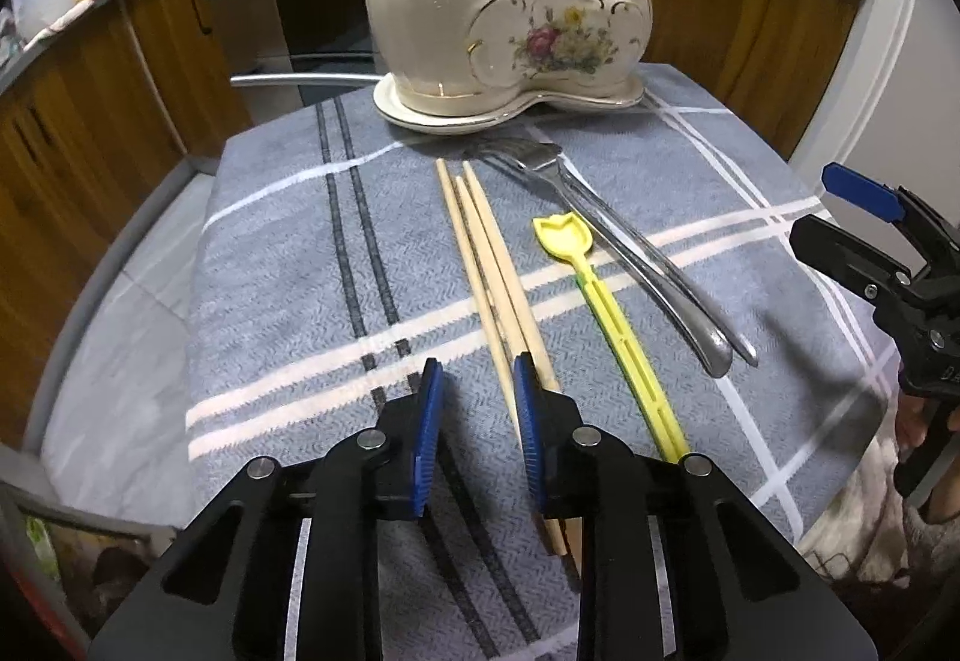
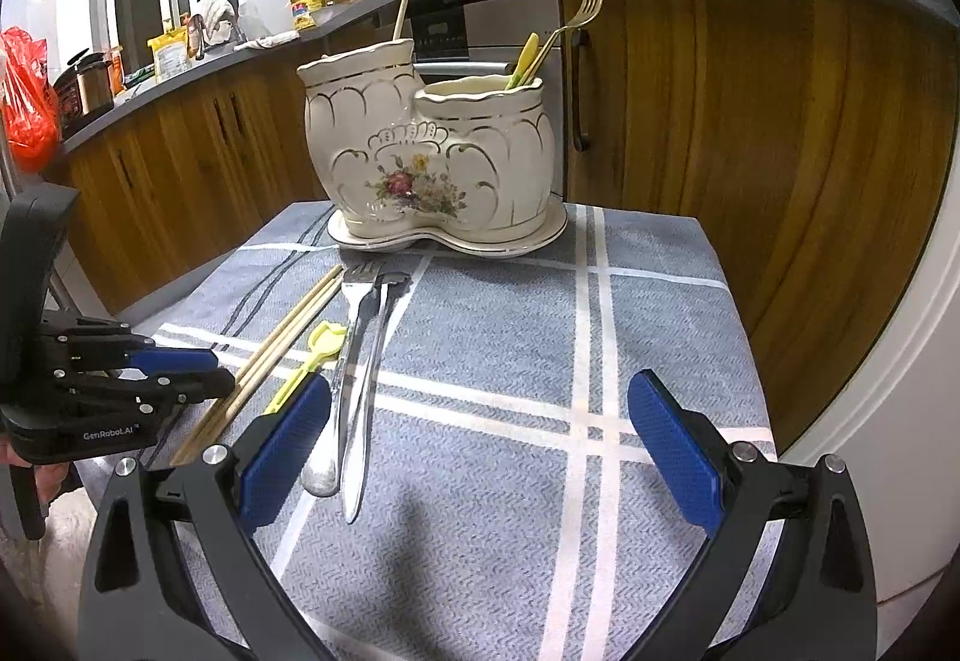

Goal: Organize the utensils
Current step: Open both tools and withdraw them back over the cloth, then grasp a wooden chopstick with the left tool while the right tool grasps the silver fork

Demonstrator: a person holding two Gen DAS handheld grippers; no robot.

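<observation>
Left wrist view: the left gripper [image 1: 477,397], at lower centre, had its fingers narrowly apart, gripping nothing; 3 chopsticks [image 1: 480,253] lay just right of them. Right wrist view: the right gripper [image 2: 480,445] gaped wide, lower frame; the ceramic holder [image 2: 432,151] stood centre.

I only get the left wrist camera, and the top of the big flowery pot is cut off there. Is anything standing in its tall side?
Observer: Yes. The right wrist view shows one wooden chopstick standing in the taller compartment.
Operator: Is my other grabber holding anything? I only see a bit of it.
Observer: No. The right gripper is wide open, with only the checked cloth between its pads.
</observation>
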